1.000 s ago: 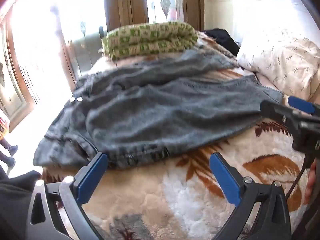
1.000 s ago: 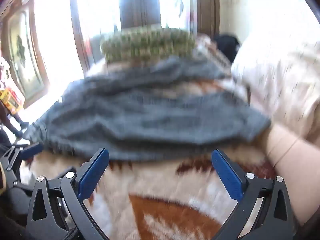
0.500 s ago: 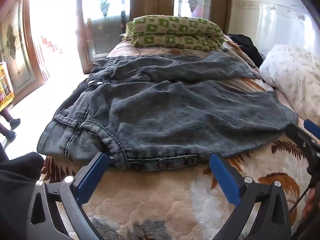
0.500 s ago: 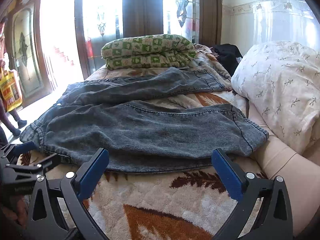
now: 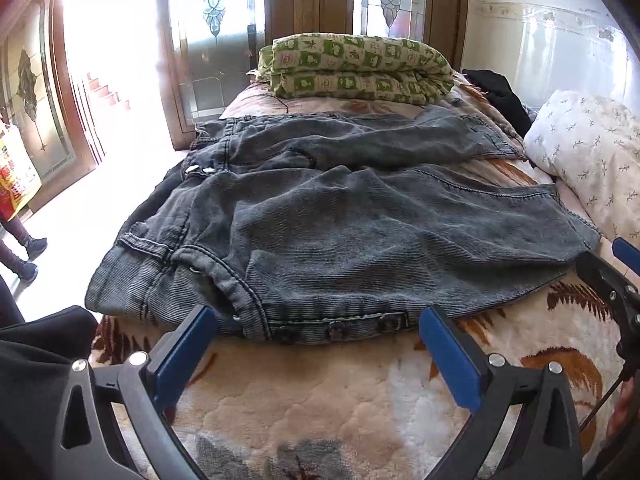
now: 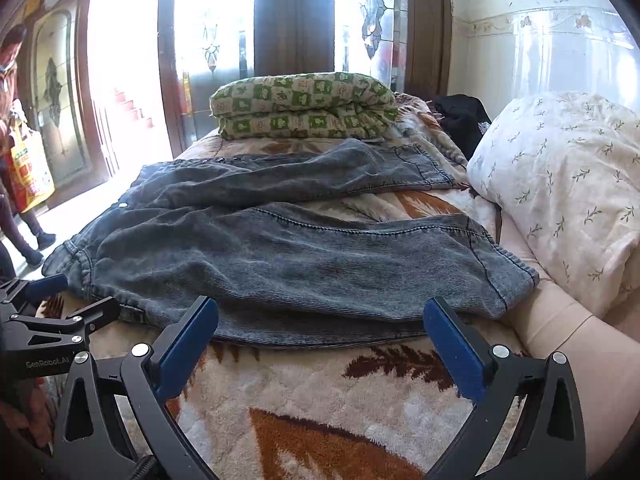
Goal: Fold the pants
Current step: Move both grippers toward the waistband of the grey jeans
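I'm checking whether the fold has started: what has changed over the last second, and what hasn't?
Both cameras swung and steadied; the left hand-held gripper edged closer to the waistband of the grey denim pants, and the right hand-held gripper faces the near leg. Nothing was grasped or released. Both stay open, and the pants lie spread on the floral fleece blanket as before, green checked quilt behind.

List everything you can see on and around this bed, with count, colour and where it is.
jeans: one, faded grey-black, spread across the bed, legs apart
blanket: one, cream with brown leaves, covering the bed
folded quilt: one, green-and-cream check, far end
pillow: one, white with sprigs, right side
dark garment: one, black, far right corner
bystander: one, yellow-red bag, left doorway
left gripper: open, blue pads, before waistband
right gripper: open, blue pads, before near leg
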{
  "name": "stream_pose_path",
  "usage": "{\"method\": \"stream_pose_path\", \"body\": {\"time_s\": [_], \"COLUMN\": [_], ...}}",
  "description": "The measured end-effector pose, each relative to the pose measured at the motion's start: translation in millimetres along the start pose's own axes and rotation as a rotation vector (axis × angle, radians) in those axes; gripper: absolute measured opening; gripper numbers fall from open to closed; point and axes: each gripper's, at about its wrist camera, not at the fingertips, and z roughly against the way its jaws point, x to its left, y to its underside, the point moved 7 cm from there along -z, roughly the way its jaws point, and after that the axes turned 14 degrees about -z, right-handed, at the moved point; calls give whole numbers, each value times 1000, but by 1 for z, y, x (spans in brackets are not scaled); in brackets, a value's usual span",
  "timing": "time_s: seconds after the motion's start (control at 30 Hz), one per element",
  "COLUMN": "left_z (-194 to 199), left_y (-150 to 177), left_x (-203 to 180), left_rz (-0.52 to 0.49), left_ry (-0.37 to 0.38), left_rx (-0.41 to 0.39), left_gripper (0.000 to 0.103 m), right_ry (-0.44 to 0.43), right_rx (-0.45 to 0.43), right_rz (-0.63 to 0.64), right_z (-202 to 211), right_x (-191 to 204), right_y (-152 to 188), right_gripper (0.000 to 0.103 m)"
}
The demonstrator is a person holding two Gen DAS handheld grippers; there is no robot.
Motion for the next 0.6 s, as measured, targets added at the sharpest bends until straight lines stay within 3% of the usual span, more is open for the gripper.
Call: {"method": "stream_pose_path", "body": {"time_s": [0.6], "left_z": [7], "left_y": [-15], "left_x": [20], "left_rz": [-4], "left_ry": [-22], "left_rx": [14], "left_gripper": [103], "right_ry": [-70], "right_rx": [20], "right_rz": [35], "right_z": [8], "right_x": [17], "right_y": [-4], "right_gripper": [103]}}
